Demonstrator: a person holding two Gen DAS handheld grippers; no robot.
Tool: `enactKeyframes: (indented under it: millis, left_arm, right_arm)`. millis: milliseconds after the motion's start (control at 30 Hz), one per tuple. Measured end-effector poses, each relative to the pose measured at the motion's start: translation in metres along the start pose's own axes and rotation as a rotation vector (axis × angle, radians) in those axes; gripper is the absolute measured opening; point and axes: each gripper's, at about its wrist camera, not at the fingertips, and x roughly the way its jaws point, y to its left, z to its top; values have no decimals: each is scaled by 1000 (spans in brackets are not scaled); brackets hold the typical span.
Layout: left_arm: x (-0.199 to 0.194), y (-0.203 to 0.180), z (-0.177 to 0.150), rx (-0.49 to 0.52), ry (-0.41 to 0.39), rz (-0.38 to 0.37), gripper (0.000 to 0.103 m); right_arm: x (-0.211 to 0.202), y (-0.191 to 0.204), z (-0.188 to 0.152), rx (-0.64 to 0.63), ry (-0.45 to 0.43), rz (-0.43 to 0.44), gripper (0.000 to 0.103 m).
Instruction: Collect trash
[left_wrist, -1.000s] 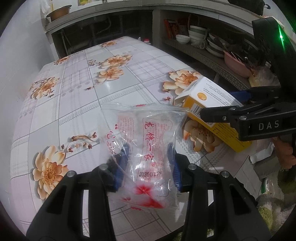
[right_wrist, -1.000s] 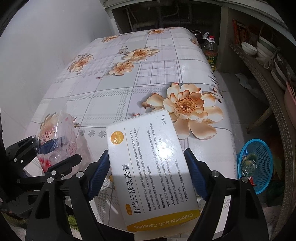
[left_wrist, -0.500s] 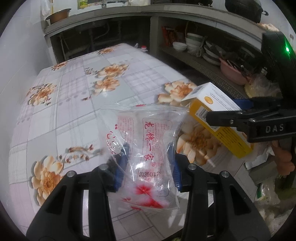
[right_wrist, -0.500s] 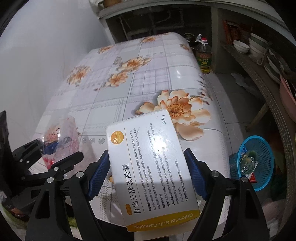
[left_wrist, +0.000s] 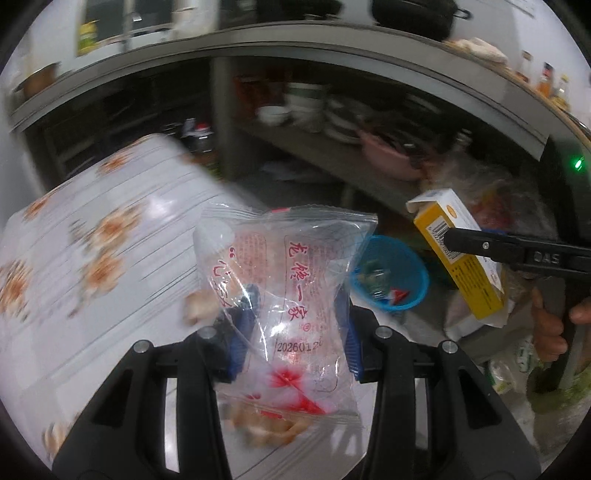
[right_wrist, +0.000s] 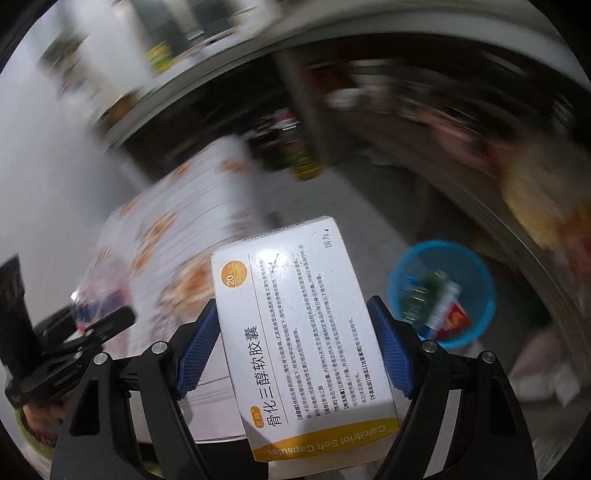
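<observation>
My left gripper (left_wrist: 295, 328) is shut on a clear plastic wrapper (left_wrist: 291, 295) with red print, held up past the table's right edge. My right gripper (right_wrist: 295, 347) is shut on a white and yellow medicine box (right_wrist: 295, 325), its blue pads (right_wrist: 391, 354) pressed on both long sides. From the left wrist view the same medicine box (left_wrist: 458, 254) shows at the right, clamped in the right gripper (left_wrist: 480, 243), with a hand (left_wrist: 550, 325) below. A blue basket (right_wrist: 476, 295) with trash in it stands on the floor, right of the box; the blue basket (left_wrist: 410, 273) also shows behind the wrapper.
The flowered table (left_wrist: 92, 258) lies at the left in both views. Behind it run a concrete counter and shelves (left_wrist: 332, 122) with bowls and a pink basin (left_wrist: 384, 158). An oil bottle (right_wrist: 303, 158) stands on the floor by the table. Bags lie on the floor at the right.
Both grippers have swung right, off the table, each still holding its item. The blue basket has come into the left wrist view and grown closer in the right wrist view. Both views are blurred.
</observation>
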Motion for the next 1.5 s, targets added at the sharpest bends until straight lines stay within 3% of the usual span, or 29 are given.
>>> enactKeyframes:
  millis: [200,400,567,733,1000,1200,1267,1333,1500]
  left_arm:
    - [47,-45,33,59,62,-112,40]
    - [103,-68,52,27,167,-205,40]
    - [141,-78,64,17,227,-226,40]
    - [173,-89,70,24,283,-215,40]
    - [217,-126,82,61,365,-263,41]
    - [273,-167,89,29,486,-326,44]
    - [292,-182,95,12,483,-334,55]
    - [309,-193,102,-9,463,-308,79]
    - [324,-202,108,-96,457,-308,80]
  right_arm:
    - [22,-110,-11,282,31,-83,77]
    - [102,-180,-18,424,123,-114,77]
    - [176,-228,-3,512,141,-165,78]
    - [211,-262,-15,577,156,-253,78]
    - [170,-273,-67,584,126,-262,78]
    - [130,-269,-94,581,108,-270,78]
    - [120,-265,-102,576,110,-257,78]
    - [114,-261,-105,576,116,-247,78]
    - [97,-257,-105,575,95,-240,78]
